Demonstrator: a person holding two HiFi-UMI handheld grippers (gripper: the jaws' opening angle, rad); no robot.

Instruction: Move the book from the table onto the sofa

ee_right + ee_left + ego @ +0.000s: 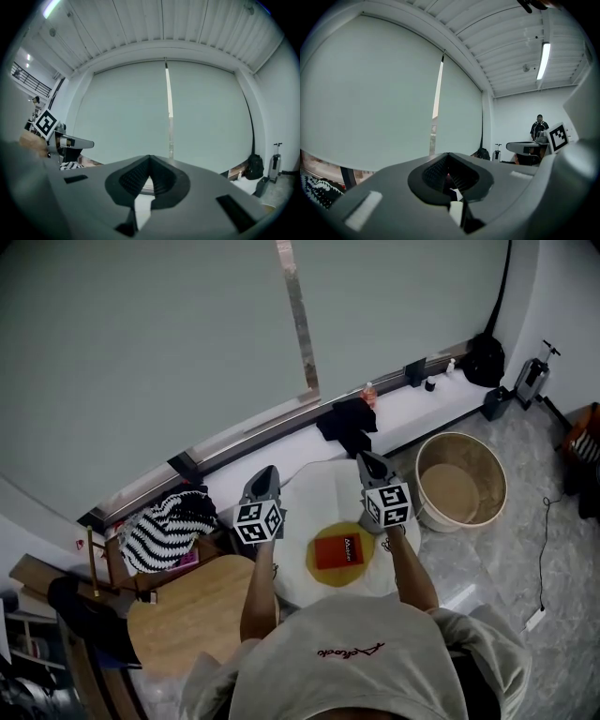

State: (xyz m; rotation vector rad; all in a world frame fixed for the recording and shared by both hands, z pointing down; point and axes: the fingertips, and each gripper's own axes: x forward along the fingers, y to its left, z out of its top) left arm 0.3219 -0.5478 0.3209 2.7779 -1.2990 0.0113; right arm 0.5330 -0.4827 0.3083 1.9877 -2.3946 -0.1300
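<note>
Nearest the camera, the person's pale hooded top (347, 662) filled the bottom of the head view, with both forearms reaching forward over a round white surface (323, 491). The red book (338, 550) lay flat on a yellow round mat (323, 570) on that surface, below and between the two forearms and touched by neither tool. The left gripper (268, 469) was held level above the surface's left edge with its fingers closed together and nothing between them. The right gripper (366, 457) was held level beside it, well apart from it, fingers likewise pressed shut and empty. To the left, a second, wooden surface (192, 615) stood lower, and just beyond it lay a black-and-white striped cushion (167, 527). To the right of the white surface a round tan tub (461, 482) sat on the grey floor (525, 549). Farther off, a dark cloth (347, 424) lay on the long window ledge (427, 407), and behind it a pale blind (150, 362) covered the window.
</note>
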